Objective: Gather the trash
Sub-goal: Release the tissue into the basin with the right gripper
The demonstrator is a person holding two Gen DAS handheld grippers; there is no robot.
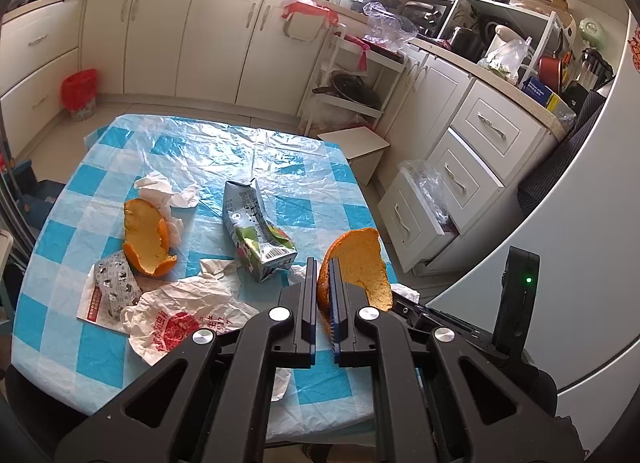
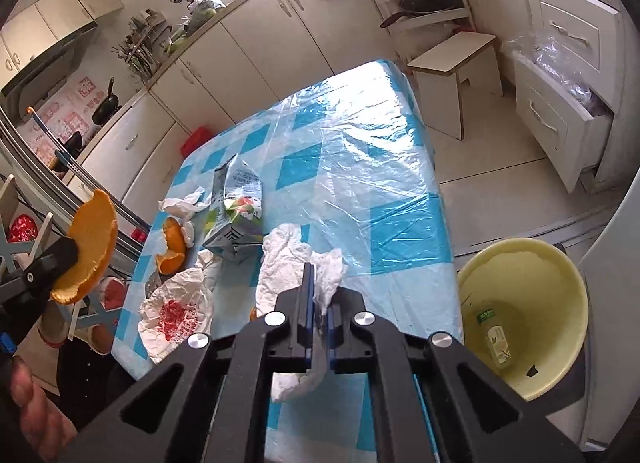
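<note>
L gripper: jaws clamped on orange peel, held up off bench. R gripper: jaws pinched on white tissue, low over bench near edge. Behind: crushed carton, 2nd peel, printed wrapper. Yellow bin on floor, just R of bench.

A blue-and-white checked table fills the near scene. A white stool stands beyond it, with cream cabinets along the far wall.

L gripper clamped & raised; R gripper clamped, fingers fwd.
</note>
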